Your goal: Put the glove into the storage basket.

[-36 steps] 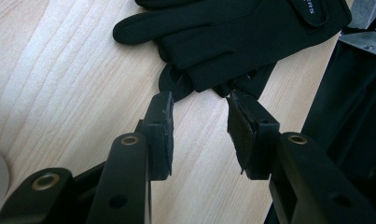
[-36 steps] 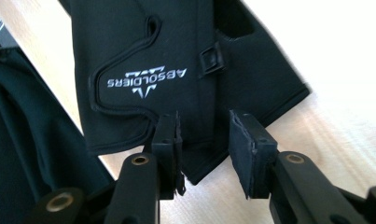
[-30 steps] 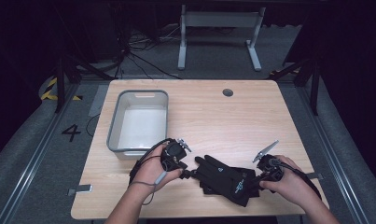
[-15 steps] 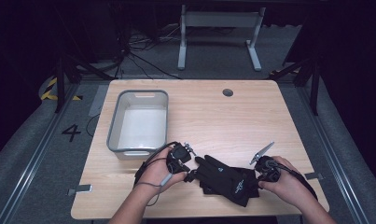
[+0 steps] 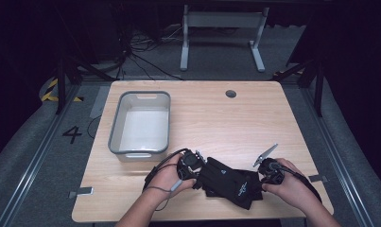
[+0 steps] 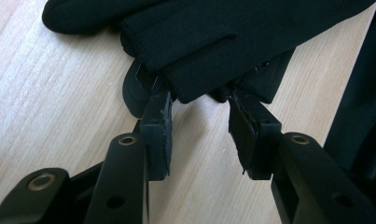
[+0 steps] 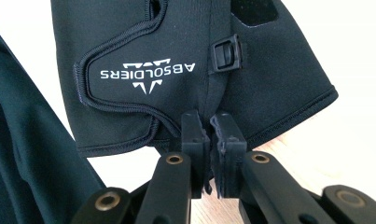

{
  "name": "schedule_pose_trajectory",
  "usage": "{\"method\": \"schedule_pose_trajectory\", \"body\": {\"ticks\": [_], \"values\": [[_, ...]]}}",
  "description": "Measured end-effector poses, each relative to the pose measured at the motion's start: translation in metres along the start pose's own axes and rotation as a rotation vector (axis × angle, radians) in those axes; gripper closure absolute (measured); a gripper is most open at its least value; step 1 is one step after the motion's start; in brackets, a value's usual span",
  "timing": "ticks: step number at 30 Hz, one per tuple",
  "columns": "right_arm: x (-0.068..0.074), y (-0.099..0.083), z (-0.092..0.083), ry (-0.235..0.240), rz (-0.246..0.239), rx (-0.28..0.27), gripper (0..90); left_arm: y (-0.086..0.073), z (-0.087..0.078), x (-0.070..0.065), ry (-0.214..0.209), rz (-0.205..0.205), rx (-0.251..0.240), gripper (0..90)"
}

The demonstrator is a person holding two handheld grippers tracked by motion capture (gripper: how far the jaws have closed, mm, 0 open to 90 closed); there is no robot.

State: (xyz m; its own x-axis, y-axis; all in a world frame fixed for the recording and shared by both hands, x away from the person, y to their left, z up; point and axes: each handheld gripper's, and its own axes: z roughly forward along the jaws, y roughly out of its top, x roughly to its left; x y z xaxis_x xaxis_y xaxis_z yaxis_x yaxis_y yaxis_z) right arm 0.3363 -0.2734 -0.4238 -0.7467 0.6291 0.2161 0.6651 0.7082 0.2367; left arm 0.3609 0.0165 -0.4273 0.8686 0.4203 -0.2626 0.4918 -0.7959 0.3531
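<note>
A pair of black gloves (image 5: 226, 182) lies crumpled on the wooden table (image 5: 235, 127) near its front edge. In the right gripper view the upper glove (image 7: 185, 56) shows white lettering and a small clip on its cuff. My right gripper (image 7: 210, 122) has just been closing, and its pads now pinch the cuff's hem between them. It sits at the gloves' right end (image 5: 257, 181). My left gripper (image 6: 199, 105) is open, low over the table, with its tips at either side of a glove's edge (image 6: 199, 60). It is at the gloves' left end (image 5: 203, 166).
A grey plastic bin (image 5: 115, 137) with a bare white floor stands at the table's left, just behind the left hand. A round cable hole (image 5: 231, 93) is near the far edge. Beyond the table lie cables and a white stand base on the floor.
My left gripper has come down and to the right, up against the gloves' left end. The right hand has kept its place at the cuff.
</note>
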Motion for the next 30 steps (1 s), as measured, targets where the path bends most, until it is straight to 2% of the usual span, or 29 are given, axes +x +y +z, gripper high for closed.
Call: {"method": "schedule_pose_trajectory", "body": {"ticks": [4, 11, 14, 16, 17, 19, 24, 30], "values": [[0.000, 0.000, 0.000, 0.002, -0.003, -0.001, 85.2, 0.001, 0.002, -0.001, 0.012, 0.007, -0.010, 62.5], [0.000, 0.000, 0.001, -0.001, 0.000, 0.001, 85.2, 0.004, 0.006, -0.002, 0.040, 0.025, 0.009, 68.9], [0.000, 0.000, 0.001, -0.004, 0.002, 0.000, 85.2, 0.005, 0.006, -0.004, 0.068, 0.040, 0.014, 77.3], [0.001, 0.000, 0.001, -0.004, 0.005, 0.001, 85.2, 0.006, 0.006, -0.004, 0.073, 0.043, 0.014, 79.6], [0.001, 0.000, 0.001, -0.005, 0.003, 0.001, 85.2, 0.006, 0.005, -0.005, 0.081, 0.042, 0.007, 85.3], [0.001, 0.000, 0.001, -0.007, 0.003, 0.001, 85.2, 0.006, 0.004, -0.006, 0.080, 0.046, 0.002, 88.2], [0.001, 0.000, 0.000, -0.009, -0.002, -0.003, 85.3, 0.006, -0.001, -0.009, 0.089, 0.057, -0.012, 89.3], [0.004, -0.002, -0.014, -0.042, -0.008, -0.045, 85.7, 0.006, -0.015, -0.019, 0.096, 0.086, -0.040, 89.6]]}}
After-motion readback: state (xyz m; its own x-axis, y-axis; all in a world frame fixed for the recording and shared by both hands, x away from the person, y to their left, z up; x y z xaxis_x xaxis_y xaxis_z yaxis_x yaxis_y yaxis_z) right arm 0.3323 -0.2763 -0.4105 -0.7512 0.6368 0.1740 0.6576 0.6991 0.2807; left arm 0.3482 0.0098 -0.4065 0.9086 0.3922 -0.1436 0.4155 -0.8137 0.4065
